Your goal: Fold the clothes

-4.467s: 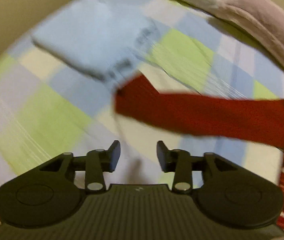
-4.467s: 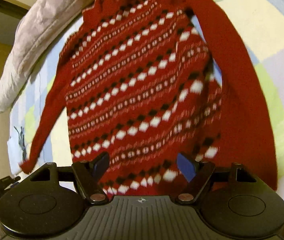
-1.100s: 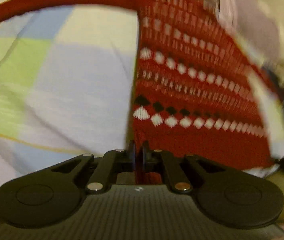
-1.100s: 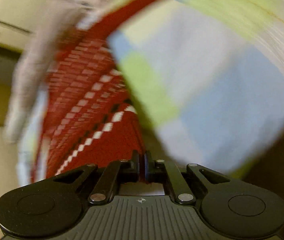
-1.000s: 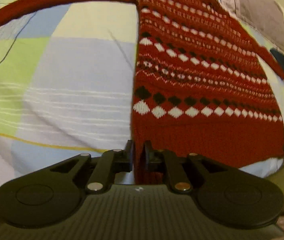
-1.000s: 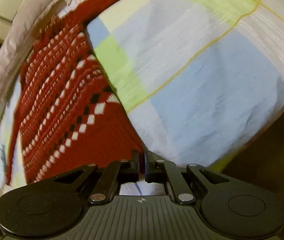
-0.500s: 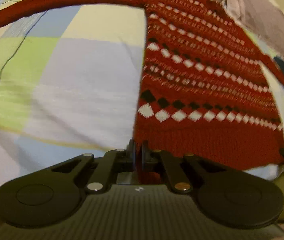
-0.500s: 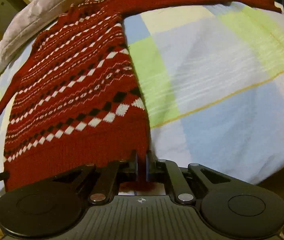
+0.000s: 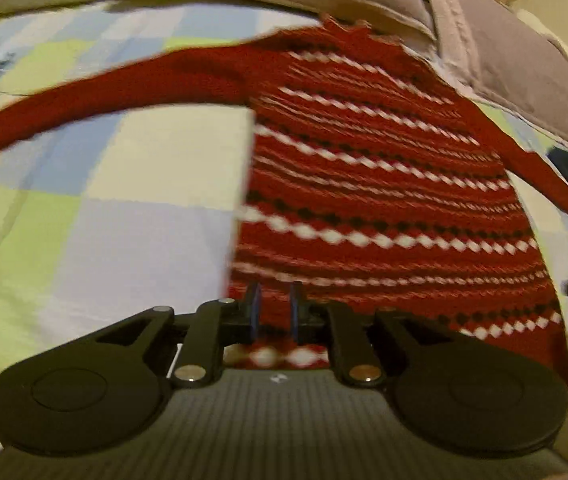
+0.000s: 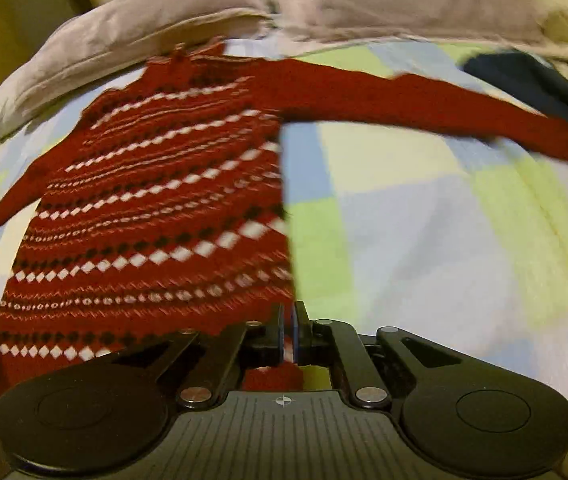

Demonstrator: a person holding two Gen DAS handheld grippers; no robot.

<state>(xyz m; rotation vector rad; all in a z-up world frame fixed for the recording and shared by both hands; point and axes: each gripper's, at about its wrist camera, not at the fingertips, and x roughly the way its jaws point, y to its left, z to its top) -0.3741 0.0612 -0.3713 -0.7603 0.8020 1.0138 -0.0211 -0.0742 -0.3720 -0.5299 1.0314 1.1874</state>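
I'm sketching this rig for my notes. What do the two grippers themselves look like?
Both the left gripper and right gripper are matte black: ribbed grey centre plate with a small crosshair mark, two round discs, silver rivets on linkage bars, and blue-padded fingers. No cables or sleeves show.

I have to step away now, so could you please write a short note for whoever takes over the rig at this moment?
Left hand-held gripper: open, fingers over the hem corner of the red knitted sweater with white diamond bands.
Right hand-held gripper: nearly shut at the other hem corner; grip on the knit unclear.
Sweater lies flat on the checked blue, green and cream bedsheet, both sleeves spread outward, collar towards the grey pillows.
Done: spread out.
Left: all folds.
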